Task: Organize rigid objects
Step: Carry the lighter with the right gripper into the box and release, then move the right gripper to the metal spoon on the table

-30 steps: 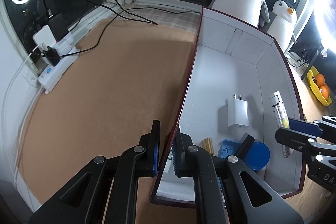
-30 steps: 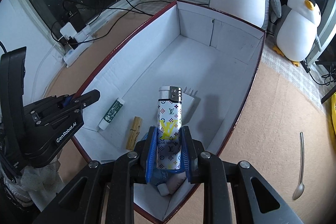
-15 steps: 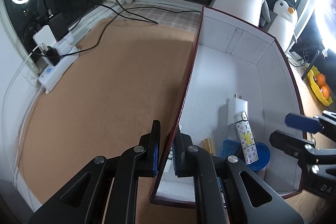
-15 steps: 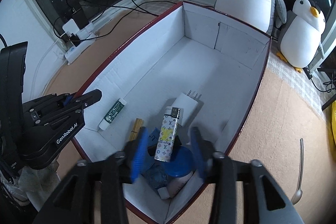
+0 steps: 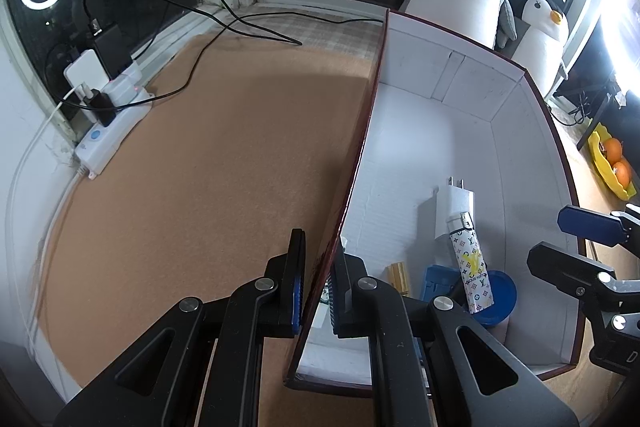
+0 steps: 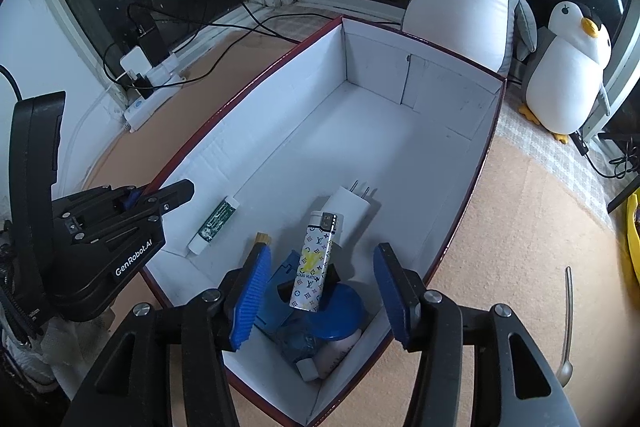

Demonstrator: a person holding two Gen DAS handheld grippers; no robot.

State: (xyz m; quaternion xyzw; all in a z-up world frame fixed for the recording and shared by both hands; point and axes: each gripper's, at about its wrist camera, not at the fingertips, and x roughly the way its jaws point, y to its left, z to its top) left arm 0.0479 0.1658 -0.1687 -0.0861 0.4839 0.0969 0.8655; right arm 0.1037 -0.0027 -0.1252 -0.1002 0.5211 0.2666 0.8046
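While loose, lighter (image 6: pixel 314 261) inside box (image 6: pixel 440 95)

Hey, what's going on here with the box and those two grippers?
A person is tidying small items into a white-lined box using two handheld grippers. The left gripper is clamped shut on the box's side wall. The right gripper is opening above the box; the patterned lighter lies free between its fingers, resting on a blue lid and a white charger. A spoon lies outside on the mat.
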